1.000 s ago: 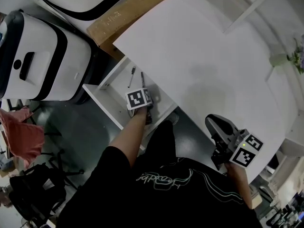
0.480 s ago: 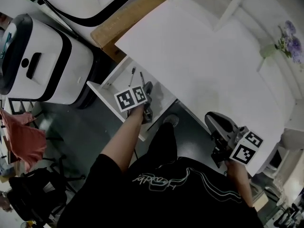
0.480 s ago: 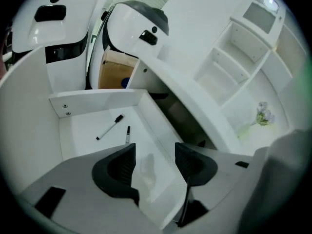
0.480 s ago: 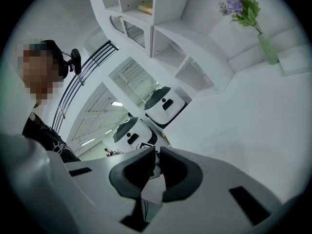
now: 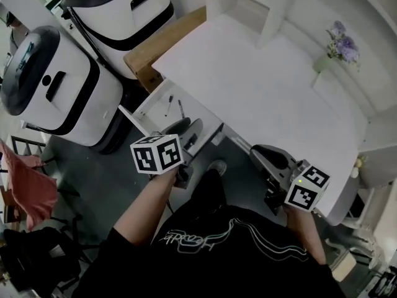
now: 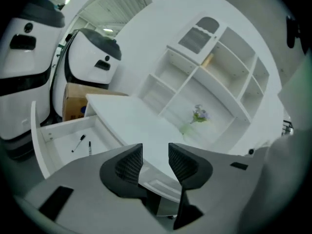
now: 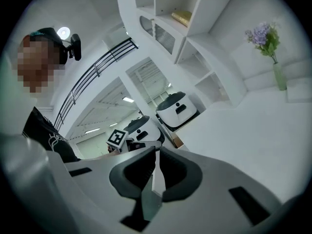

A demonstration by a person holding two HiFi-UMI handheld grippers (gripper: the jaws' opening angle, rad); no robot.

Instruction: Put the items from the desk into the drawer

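A: Left gripper (image 5: 185, 131)?

B: It hangs over the open drawer (image 5: 149, 115), toward the drawer's near right end. Its fingers (image 6: 127, 164) are released, with a plain gap between them and nothing in it. The desk (image 5: 260, 98) edge shows through the gap.

A: Task items?

B: 2 pens lie flat on the drawer floor at its far end, 1 pen (image 5: 169, 104) just beside the other (image 5: 181, 109), not touching. Both are well apart from the left gripper's jaws.

A: Where does the drawer sit?

B: It is pulled out to the left from under the desk's left edge.

A: Right gripper (image 5: 270, 161)?

B: It is at the desk's near edge, well right of the drawer. Its fingers (image 7: 138, 169) are clenched to a thin slit and grasp nothing.

A: Anything else on the desk?

B: A vase (image 5: 332, 49) with purple flowers stands at the far right, beside the white shelves (image 5: 260, 8).

A: Surroundings?

B: 2 white machines (image 5: 59, 92) with black bands stand left of the drawer. A brown box (image 5: 158, 45) sits at the desk's far left corner.
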